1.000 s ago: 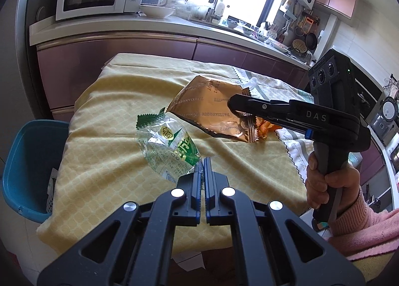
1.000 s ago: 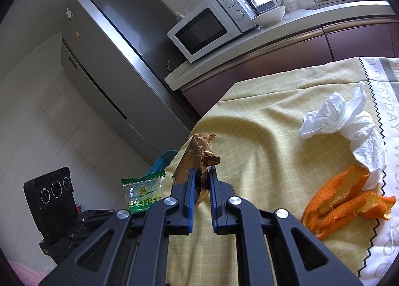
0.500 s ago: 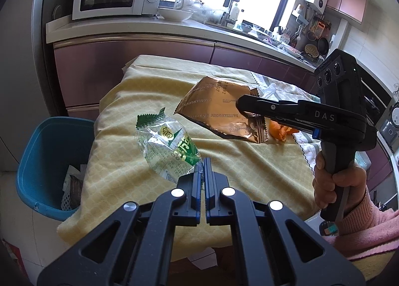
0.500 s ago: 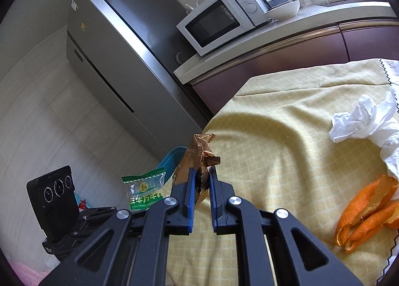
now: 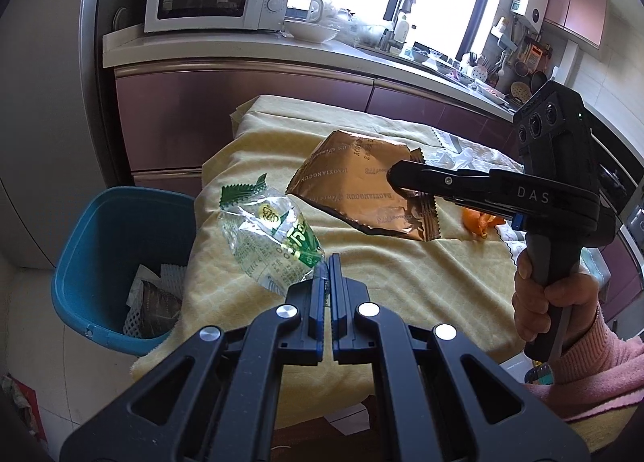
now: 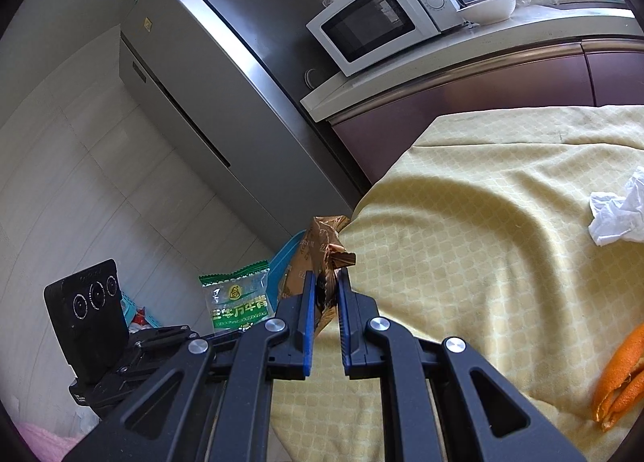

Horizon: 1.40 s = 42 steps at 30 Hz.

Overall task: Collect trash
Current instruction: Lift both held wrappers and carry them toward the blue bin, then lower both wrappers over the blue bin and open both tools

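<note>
Crinkly plastic is the worry: left tongs (image 5: pixel 329 280) pinch only a corner of the clear green wrapper (image 5: pixel 273 236), right tongs (image 6: pixel 326 293) clamp the bronze foil bag (image 5: pixel 362 188) by its edge. Either could slip free short of the blue bin (image 5: pixel 100 220) on the left.

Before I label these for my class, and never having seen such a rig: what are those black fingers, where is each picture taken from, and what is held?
There is no robot here. A person holds a handheld tool in each hand, and each tool ends in two black fingers that pinch things. A fisheye camera sits on each tool and looks forward along its fingers, so one picture comes from the left tool and one from the right.

The left gripper is shut on a clear green wrapper. The right gripper is shut on a brown foil bag; the left view shows that tool from the side, with the person's hand on its grip.

On the yellow tablecloth lie orange peel and a crumpled white tissue. Beside the table stands a blue bin with some trash already in it.
</note>
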Motion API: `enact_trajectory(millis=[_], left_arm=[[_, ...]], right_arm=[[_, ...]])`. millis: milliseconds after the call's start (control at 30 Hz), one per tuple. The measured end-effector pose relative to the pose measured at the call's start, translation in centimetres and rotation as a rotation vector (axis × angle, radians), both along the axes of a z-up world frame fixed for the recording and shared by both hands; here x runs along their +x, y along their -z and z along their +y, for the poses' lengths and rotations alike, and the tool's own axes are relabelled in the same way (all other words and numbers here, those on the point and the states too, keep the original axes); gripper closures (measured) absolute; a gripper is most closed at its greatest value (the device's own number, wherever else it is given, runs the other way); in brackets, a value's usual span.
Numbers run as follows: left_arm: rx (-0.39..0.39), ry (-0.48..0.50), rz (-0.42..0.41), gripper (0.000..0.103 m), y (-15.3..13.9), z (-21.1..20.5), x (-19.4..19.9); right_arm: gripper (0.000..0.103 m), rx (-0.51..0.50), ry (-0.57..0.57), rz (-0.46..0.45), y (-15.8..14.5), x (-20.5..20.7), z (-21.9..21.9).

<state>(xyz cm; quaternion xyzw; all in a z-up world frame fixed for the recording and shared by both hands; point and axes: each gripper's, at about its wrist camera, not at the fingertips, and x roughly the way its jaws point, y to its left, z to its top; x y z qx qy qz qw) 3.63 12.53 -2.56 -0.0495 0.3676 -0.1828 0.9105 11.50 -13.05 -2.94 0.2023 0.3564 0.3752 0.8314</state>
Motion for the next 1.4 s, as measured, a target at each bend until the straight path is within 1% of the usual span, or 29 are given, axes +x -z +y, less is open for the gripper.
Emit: enact_trajectory(millis=[267,867,1400], left_arm=[[0.003,-0.039,0.000,0.100,0.0,1.7,-0.2],[0.003,-0.139,0.011,0.100,0.3,6.6,0.7],[0.002,-0.226,0.059,0.100,2.1,10.3,2.2]], right_arm=[[0.093,-0.009,-0.037,0.003,-0.1,0.5,1.7],[0.093,-0.036,-0.108,-0.008,-0.6,1.4,6.0],[0.093,-0.088,-0.148,0.007,-0.4,2.7,9.6]])
